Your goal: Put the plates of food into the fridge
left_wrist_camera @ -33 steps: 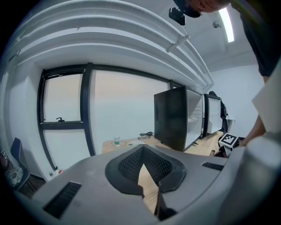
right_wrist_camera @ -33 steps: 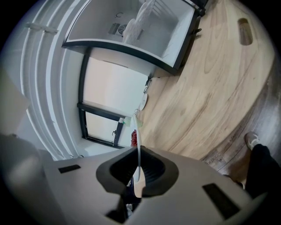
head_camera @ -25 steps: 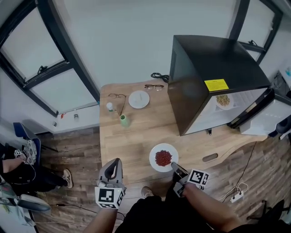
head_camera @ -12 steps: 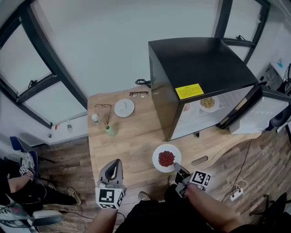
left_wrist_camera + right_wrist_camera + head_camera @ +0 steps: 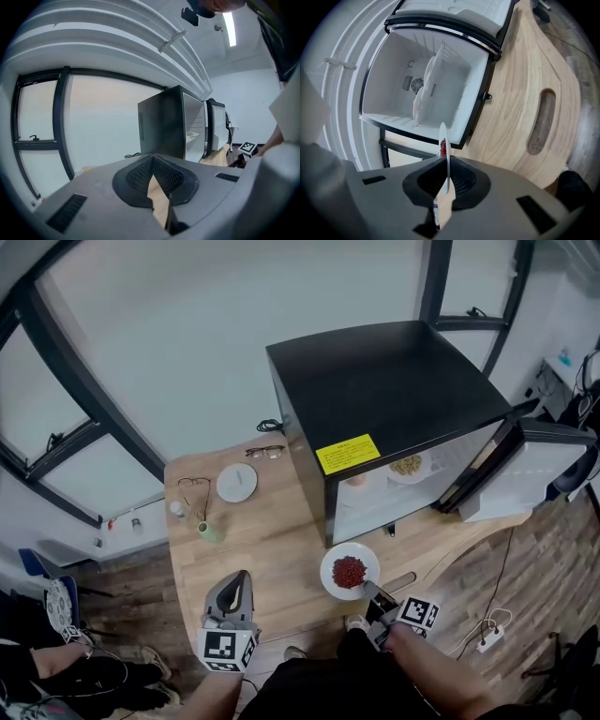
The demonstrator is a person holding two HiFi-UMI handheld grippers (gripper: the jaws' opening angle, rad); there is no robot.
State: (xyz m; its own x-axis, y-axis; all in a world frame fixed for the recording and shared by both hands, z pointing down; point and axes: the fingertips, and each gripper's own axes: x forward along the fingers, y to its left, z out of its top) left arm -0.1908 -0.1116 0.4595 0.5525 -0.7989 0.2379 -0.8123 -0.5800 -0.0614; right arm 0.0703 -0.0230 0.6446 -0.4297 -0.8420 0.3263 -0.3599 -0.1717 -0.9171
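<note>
A pale wooden table is standing on a dark plank floor beside a black-framed window. A black mini fridge is sitting on the table's right half and reaching back to its far edge, with a yellow label on its top. The fridge door is hanging wide open to the right. A plate of pale food is already lying on the shelf inside.

The right gripper is pinching the near rim of a white plate of red food, its jaws drawn narrow onto that rim. In the right gripper view the plate is showing edge-on between the jaws and pointing at the fridge's white interior. This plate is lying at the table's near edge, just in front of the fridge's open front. Whether it is resting on the wood or lifted off it cannot be told.

The left gripper is hanging over the near edge, well apart from the plate on its left, jaws closed together with nothing between them.

Toward the far left corner an empty white plate is lying. Near it are two pairs of glasses, a small green vase and a little bottle. A black cable is trailing over the far edge beside the fridge.
</note>
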